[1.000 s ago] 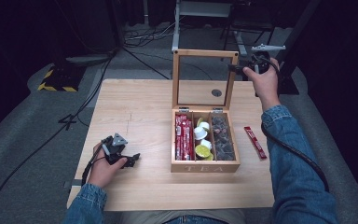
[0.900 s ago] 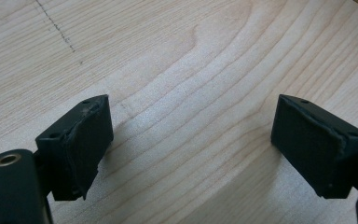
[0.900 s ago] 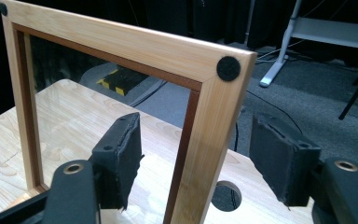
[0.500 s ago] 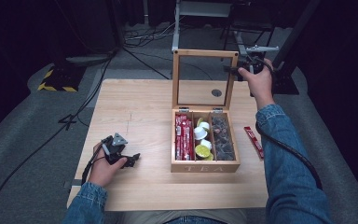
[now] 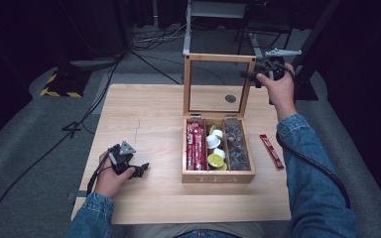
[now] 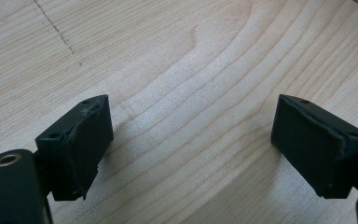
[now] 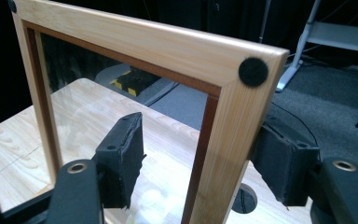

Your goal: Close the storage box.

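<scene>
A wooden tea box point(image 5: 218, 176) stands on the table with its glass-paned lid point(image 5: 218, 58) raised upright. Its compartments hold red sachets point(image 5: 194, 146), white and yellow capsules point(image 5: 215, 148) and dark packets point(image 5: 236, 146). My right gripper point(image 5: 252, 77) is at the lid's upper right corner. In the right gripper view it point(image 7: 198, 126) stands open, one jaw on each side of the lid's point(image 7: 144, 42) side rail. My left gripper point(image 5: 140, 169) rests low over the bare table at the front left, open point(image 6: 191, 107) with nothing between its jaws.
A single red sachet point(image 5: 271, 150) lies on the table point(image 5: 144, 109) right of the box. A round cable hole point(image 5: 230, 98) sits behind the lid. Dark floor, cables and a metal stand lie beyond the far edge.
The right hand has shifted only slightly beside the lid's upper right corner. The lid stays upright and the left hand has not moved.
</scene>
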{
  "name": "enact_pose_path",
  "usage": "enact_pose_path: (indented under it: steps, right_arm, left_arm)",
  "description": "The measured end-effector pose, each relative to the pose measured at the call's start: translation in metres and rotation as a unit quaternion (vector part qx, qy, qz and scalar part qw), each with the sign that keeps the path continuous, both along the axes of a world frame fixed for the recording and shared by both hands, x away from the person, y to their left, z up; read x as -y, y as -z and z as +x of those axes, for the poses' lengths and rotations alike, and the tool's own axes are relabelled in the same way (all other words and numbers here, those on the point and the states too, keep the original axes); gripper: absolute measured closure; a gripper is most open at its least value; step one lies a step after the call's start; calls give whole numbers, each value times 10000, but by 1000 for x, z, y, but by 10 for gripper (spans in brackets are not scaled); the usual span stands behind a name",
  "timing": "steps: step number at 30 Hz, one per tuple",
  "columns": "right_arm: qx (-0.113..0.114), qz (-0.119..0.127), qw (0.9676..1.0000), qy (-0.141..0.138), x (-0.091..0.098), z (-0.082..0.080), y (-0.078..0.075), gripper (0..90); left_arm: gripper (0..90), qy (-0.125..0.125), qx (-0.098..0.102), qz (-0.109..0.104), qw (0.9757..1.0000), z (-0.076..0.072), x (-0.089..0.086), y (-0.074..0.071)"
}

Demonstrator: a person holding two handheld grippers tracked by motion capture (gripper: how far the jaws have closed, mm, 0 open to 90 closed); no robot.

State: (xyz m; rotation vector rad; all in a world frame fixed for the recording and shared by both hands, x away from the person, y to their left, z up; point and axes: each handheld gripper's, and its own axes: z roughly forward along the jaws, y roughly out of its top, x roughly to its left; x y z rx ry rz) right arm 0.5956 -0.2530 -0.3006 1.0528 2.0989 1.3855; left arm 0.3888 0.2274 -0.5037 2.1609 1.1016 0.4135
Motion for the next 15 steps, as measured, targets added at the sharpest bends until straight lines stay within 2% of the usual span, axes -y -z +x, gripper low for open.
enact_pose_path:
  steps: [8, 15]
  right_arm:
    - [201, -24, 9997, -124, 3, -29, -13, 372]
    - [344, -214, 9988, -265, 6, -59, -18, 385]
  left_arm:
    - [130, 2, 3, -3, 10000, 0, 0, 0]
    - [129, 17, 2, 5, 10000, 4, 2, 0]
